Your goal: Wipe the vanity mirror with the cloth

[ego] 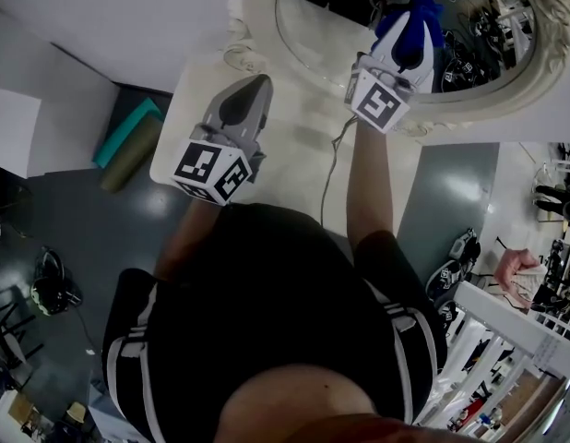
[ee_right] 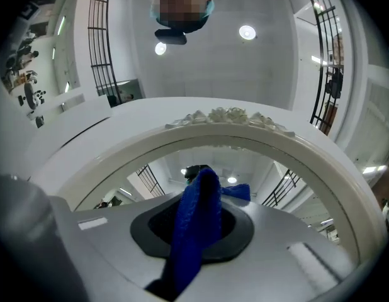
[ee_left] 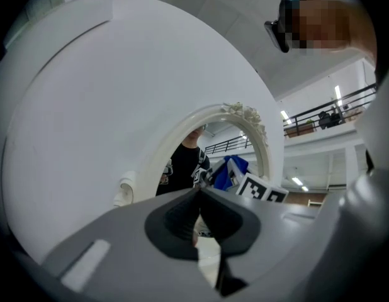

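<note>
Now, head view: we hold right gripper [ego: 412, 15] up at vanity mirror [ego: 313, 26], blue cloth [ego: 421, 28] against or just off glass; left gripper [ego: 255, 89] idle over bench [ego: 294, 155].
Left gripper view: jaws together, nothing between.
Right gripper view: jaws clamp cloth (no streaks to see); we judge wiping under way, share done unclear.

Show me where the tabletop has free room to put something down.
The tabletop is bare between the left claw and the cable, and right of the arm. It is crowded at the mirror, where the right claw holds the cloth.
</note>
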Demonstrator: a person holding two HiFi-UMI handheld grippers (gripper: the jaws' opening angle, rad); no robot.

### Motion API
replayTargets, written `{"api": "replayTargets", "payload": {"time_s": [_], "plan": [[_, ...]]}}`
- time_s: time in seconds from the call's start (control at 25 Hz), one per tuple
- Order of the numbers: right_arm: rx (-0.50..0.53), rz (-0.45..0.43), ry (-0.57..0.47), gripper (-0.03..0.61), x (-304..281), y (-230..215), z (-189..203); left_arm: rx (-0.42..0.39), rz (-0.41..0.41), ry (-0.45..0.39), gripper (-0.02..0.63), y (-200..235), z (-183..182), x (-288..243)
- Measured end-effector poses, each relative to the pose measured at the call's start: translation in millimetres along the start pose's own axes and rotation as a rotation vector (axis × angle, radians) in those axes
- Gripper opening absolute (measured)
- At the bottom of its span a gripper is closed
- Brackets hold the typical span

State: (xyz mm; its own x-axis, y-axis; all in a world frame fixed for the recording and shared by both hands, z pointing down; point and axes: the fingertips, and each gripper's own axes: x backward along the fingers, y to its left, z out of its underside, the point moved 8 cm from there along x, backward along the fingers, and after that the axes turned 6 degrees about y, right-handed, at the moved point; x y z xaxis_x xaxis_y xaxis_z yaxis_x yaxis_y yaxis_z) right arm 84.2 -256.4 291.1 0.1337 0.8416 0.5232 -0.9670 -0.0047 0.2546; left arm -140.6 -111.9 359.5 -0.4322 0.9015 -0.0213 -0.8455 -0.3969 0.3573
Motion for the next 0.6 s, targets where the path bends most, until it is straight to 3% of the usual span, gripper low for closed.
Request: {"api": "replayTargets", "payload": {"time_s": [0.4,0.6], "plan": [[0.073,-0.104,-0.041,0.041,-8.9,70.2,-6.3,0.013,-0.048,0.001,0.011,25.6,-4.5,16.0],[0.026,-0.156,-0.02,0.041,-7.9,100.3,0.8,0.028,-0.069,-0.005,0.011,37.3,-7.0,21.9]]}}
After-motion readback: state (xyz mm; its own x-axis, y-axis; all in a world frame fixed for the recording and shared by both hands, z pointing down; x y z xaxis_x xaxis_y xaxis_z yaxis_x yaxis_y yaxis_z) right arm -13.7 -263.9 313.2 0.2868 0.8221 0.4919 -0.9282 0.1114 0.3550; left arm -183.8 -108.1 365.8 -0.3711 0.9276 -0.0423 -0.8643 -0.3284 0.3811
